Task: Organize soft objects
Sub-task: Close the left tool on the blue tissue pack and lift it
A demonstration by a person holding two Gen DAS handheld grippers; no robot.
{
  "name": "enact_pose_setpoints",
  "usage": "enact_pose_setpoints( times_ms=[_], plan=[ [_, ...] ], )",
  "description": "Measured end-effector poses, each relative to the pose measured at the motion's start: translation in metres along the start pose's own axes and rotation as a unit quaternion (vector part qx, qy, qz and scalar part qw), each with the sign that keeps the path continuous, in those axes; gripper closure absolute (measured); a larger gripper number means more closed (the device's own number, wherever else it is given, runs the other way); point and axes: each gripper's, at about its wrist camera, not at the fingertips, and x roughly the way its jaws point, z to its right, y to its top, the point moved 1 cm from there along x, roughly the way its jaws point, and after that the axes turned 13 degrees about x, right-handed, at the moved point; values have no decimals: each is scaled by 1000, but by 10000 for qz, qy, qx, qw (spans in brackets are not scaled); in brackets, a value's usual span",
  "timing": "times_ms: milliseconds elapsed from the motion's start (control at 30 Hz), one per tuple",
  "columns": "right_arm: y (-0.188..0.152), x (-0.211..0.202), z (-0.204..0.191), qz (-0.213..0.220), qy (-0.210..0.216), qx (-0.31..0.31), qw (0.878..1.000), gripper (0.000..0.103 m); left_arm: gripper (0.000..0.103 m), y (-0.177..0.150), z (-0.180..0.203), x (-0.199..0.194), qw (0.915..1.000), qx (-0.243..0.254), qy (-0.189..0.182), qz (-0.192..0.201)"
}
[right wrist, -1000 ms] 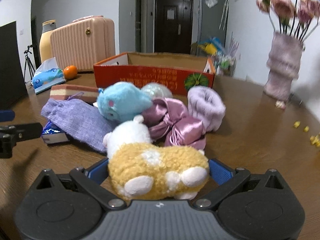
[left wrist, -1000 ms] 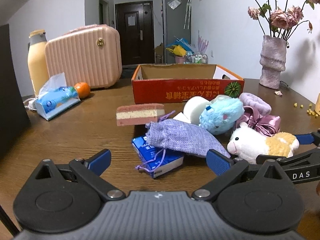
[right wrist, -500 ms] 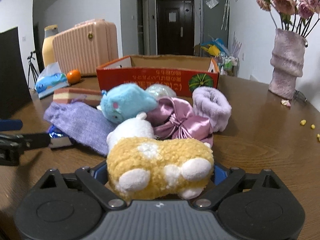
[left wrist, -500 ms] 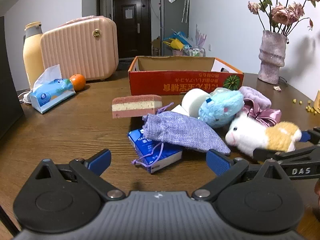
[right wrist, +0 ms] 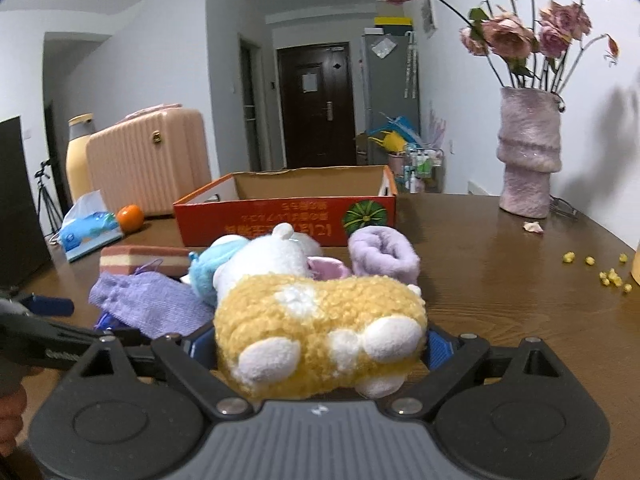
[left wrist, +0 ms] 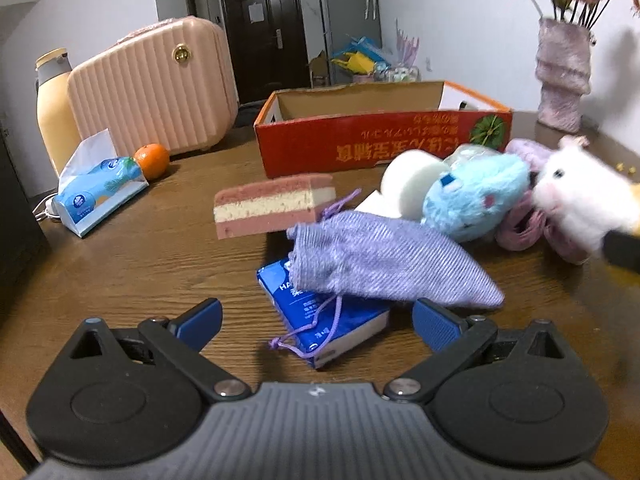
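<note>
Plush hamster (right wrist: 316,320) clamped across its yellow rump in my right gripper (right wrist: 320,348), apparently lifted off the table (right wrist: 500,280).

Jaws have just been closing and now squeeze the toy's sides; it is light and squashy, so I'd keep hold at the thick body. My left gripper (left wrist: 316,320) gapes empty over the lilac drawstring pouch (left wrist: 384,264), which is limp and best pinched mid-cloth. Beyond waits the red cardboard box (right wrist: 288,216).
</note>
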Motion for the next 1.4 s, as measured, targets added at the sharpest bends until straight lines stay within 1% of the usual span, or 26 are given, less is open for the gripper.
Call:
enact_pose_setpoints(
  times_ms=[133,267,367,433,500,533,600,633,800,967,1267,1400],
  plan=[
    [0,1,2,-16,-16,25,10000,8,0,0,1,13,9998,27,117,-140],
    [-2,4,0,-53,-51,-7,10000,8,0,3,-1,21,9997,37,227,-126],
    [-3,6,0,-58,-88,-28,9999,8,5,5,-3,29,9996,13,215,-178],
    [-3,6,-1,-48,-112,-43,9999,8,19,5,-7,32,9997,-69,94,-231],
    [-5,6,-2,-34,-143,-63,9999,8,29,3,-11,34,9995,-164,-34,-270],
    [-5,7,-2,-28,-159,-67,9998,8,36,3,-13,34,9994,-204,-100,-270],
    [-4,7,0,-11,-176,-53,9998,8,43,2,-15,33,9992,-245,-215,-243],
    [-4,7,0,1,-179,-38,9998,8,44,1,-16,32,9990,-258,-268,-229],
    [-2,6,2,49,-227,7,9997,8,48,-1,-20,28,9987,-342,-328,-187],
    [-2,5,3,98,-247,12,9996,8,50,-5,-21,14,9989,-365,-277,-43],
    [-1,1,3,238,-243,17,9994,8,51,-12,-27,-18,9981,-430,-208,377],
    [-2,-1,2,300,-225,-8,9993,8,51,-15,-31,-36,9966,-489,-174,643]
  ],
)
